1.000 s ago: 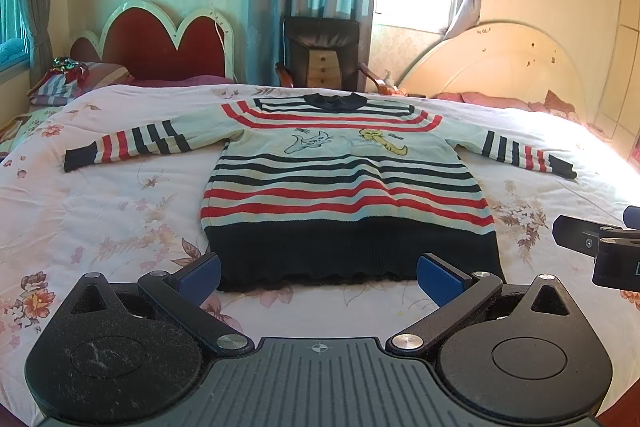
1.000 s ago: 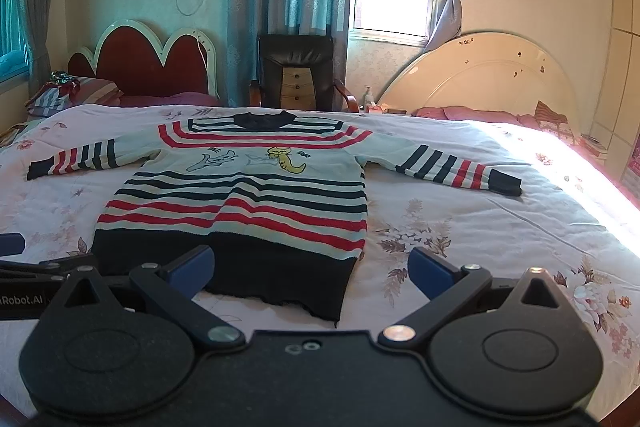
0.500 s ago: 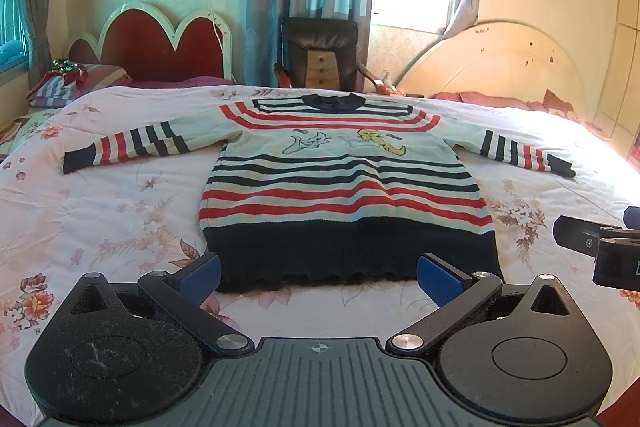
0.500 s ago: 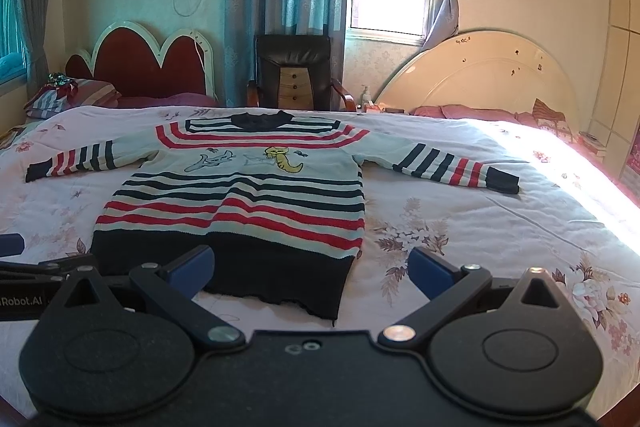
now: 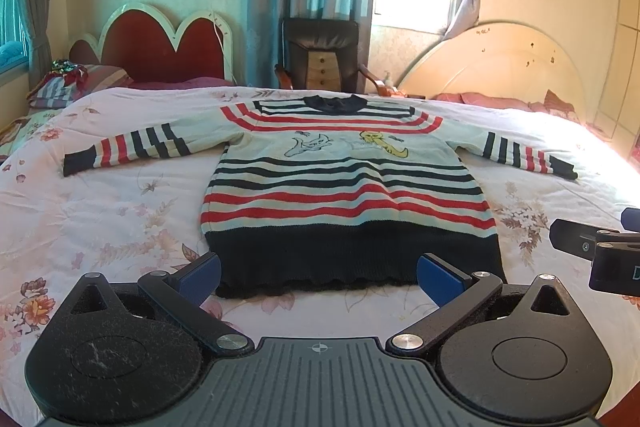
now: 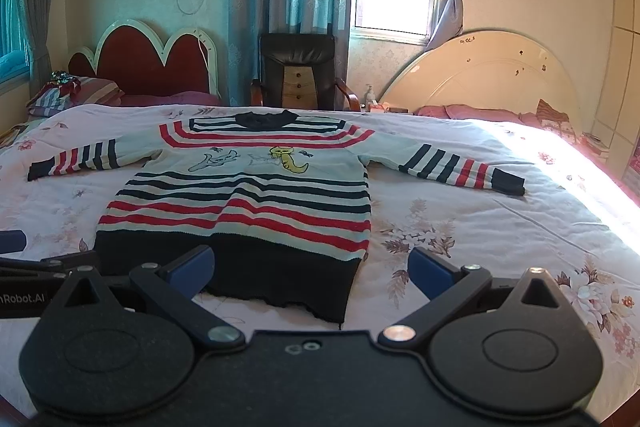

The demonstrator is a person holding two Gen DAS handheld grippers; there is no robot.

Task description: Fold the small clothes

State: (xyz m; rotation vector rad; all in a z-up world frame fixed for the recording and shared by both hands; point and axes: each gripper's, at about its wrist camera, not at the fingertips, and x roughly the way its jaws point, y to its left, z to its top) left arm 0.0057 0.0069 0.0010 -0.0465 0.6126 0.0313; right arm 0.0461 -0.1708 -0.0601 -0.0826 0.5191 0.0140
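Striped knit sweater [image 5: 344,187] flat on floral quilted bed [image 5: 120,211], ahead of left gripper [image 5: 318,277]; right gripper [image 6: 310,269] faces its right hem corner.

Right gripper [image 5: 600,247] cut off at left-wrist frame edge, left gripper [image 6: 24,259] likewise in right-wrist view; sweater [image 5: 344,187] embroidery too small to identify.

The left gripper [image 5: 318,277] is level and points forward, its two blue-padded fingers [image 5: 200,277] spread wide apart with nothing between them. The right gripper [image 6: 310,273] is in the same pose, level, its blue fingertips [image 6: 430,271] set wide and empty. The two grippers sit side by side: each one's black body shows at the edge of the other's wrist view.
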